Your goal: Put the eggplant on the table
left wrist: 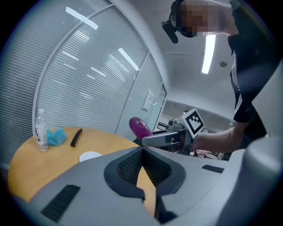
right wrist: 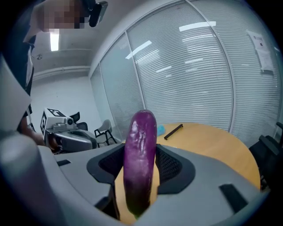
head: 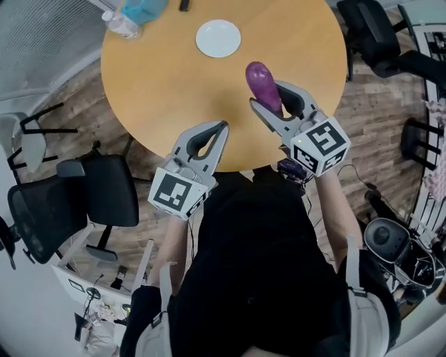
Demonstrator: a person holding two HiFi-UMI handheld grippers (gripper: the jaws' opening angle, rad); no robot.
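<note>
Right gripper view is showing us the eggplant (right wrist: 140, 163) standing between the jaws of the right gripper (head: 268, 97), which are pressing on its sides. We are holding it over the near part of the table (head: 160, 84), its rounded end sticking out past the jaw tips. Our left gripper (head: 223, 125) is hovering beside it at the table's edge, jaws meeting tip to tip on nothing. Farther across, a plate (head: 218, 38), a bottle (head: 120, 24) and a cloth (head: 143, 10) are sitting.
</note>
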